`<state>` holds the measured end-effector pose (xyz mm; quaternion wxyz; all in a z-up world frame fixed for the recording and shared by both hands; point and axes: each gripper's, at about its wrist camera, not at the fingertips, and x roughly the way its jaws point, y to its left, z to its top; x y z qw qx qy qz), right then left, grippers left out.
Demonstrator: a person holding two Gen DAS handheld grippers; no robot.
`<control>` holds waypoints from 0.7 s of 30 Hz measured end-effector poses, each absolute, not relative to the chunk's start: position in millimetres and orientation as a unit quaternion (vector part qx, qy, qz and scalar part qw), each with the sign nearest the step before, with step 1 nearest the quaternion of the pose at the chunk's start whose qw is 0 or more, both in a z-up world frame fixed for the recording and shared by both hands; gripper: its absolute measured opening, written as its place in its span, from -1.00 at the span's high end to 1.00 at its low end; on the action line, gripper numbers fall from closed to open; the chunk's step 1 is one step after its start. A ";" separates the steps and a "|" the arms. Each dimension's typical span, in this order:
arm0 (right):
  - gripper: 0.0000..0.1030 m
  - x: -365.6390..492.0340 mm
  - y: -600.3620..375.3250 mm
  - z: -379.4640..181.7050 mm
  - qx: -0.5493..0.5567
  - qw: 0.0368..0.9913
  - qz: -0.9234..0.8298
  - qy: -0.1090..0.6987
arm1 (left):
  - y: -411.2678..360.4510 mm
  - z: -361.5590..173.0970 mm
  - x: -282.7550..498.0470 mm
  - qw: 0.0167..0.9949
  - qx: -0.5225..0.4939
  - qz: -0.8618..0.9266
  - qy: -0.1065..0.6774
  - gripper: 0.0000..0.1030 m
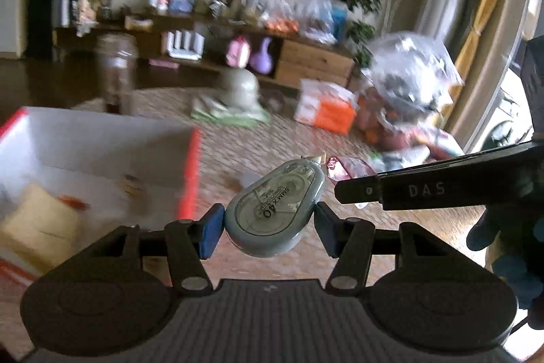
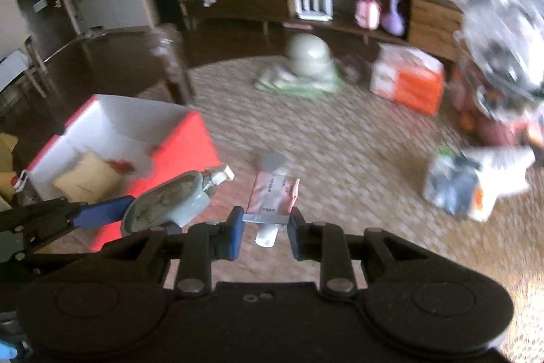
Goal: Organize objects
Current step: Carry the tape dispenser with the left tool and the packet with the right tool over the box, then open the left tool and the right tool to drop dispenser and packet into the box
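1. A woven, tan table surface [image 2: 340,142] is spreading under both views, blurred by motion; beyond it a dark wooden floor is running to a long low shelf unit [image 2: 340,12] crowded with toys, bags and plants.
2. At the left, a red box [image 2: 183,155] with white inner walls is sitting open on the table, holding a flat tan parcel [image 2: 88,176].
3. The left claw [image 1: 268,220] is gripping a correction tape dispenser [image 1: 275,203], a teardrop-shaped case of translucent grey-green plastic printed "5MM X 40", raised just right of the box.
4. The right claw [image 2: 267,232] is pinching the crimped end of a small pink tube [image 2: 273,196], soft and flat, its white cap [image 2: 267,235] hanging low between the blue pads [image 2: 234,233]; the tube is sitting beside the dispenser, over the table's middle.
5. Farther back, a pale green domed object [image 2: 309,56] is resting on a green cloth, with an orange-and-white pack [image 2: 408,80] and crinkled clear plastic bags [image 2: 503,33] to the right.
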<state>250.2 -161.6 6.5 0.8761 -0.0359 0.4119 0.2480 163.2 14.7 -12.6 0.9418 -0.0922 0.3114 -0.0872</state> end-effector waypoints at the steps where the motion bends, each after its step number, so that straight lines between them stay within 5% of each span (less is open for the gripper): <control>1: 0.49 248.0 -148.5 10.5 -0.041 0.875 0.255 0.408 | 26.2 -9.2 160.1 0.944 -0.095 -0.081 0.307 -0.09; 21: 0.49 250.3 42.0 -4.1 -0.111 0.844 0.328 0.411 | 179.6 -30.6 143.7 0.956 -0.108 0.046 0.269 -0.10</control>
